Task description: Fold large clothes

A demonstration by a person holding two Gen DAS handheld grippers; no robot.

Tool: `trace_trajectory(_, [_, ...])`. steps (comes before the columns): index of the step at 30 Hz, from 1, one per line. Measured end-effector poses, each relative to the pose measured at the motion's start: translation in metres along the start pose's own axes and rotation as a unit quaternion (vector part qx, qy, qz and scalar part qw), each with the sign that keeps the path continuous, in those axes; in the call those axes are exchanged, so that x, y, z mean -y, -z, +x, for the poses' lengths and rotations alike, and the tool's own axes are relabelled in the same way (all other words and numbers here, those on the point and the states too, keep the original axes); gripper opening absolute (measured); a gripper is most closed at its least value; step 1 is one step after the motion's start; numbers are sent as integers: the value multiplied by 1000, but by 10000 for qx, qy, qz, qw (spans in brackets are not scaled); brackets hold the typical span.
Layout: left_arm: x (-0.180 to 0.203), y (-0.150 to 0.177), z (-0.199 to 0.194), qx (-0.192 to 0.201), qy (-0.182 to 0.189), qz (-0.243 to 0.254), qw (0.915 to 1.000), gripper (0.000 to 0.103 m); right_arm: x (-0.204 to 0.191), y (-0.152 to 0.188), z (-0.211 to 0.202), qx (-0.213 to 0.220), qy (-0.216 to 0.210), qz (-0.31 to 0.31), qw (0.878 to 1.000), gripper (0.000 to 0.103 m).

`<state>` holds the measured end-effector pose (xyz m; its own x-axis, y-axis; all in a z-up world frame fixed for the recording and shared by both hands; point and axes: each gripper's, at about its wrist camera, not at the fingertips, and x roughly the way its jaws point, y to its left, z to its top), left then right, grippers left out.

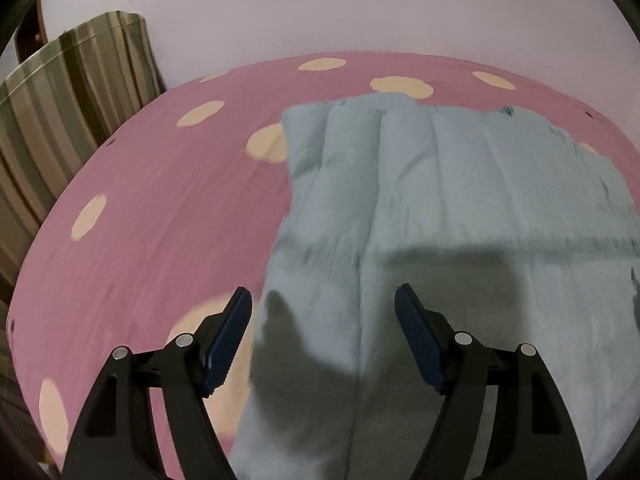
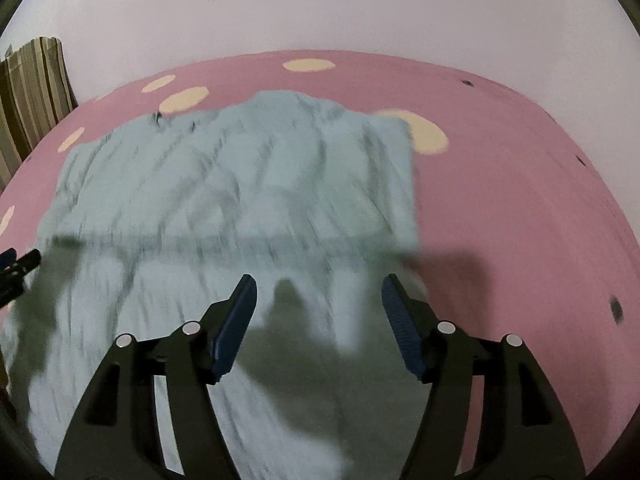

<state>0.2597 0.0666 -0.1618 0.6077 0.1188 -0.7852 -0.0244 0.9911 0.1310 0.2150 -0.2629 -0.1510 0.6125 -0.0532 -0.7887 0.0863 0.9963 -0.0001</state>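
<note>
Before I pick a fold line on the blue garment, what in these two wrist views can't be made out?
- Light blue garment: the right wrist view is motion-blurred, so creases and seams are unreadable.
- Its near hem: cut off by the bottom edge in both views, behind the left gripper and the right gripper.
- Its right side: runs off the left wrist view's edge.
- Pink spotted bedsheet: near edge unseen.

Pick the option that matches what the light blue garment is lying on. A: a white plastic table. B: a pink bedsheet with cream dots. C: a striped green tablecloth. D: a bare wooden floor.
B: in both wrist views the light blue garment is spread flat on the pink bedsheet with cream dots, which shows around its edges.
</note>
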Motion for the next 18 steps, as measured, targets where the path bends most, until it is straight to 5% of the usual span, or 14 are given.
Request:
trace_trajectory(9, [-48,85,-52,-257,114,-526,9982,74,42,90,-46,-353,152,152,9991,74])
trace_trajectory(18, [-57,139,-72,-472,347,-625,9963,74,43,134,-63,-435,40,248,9987,76])
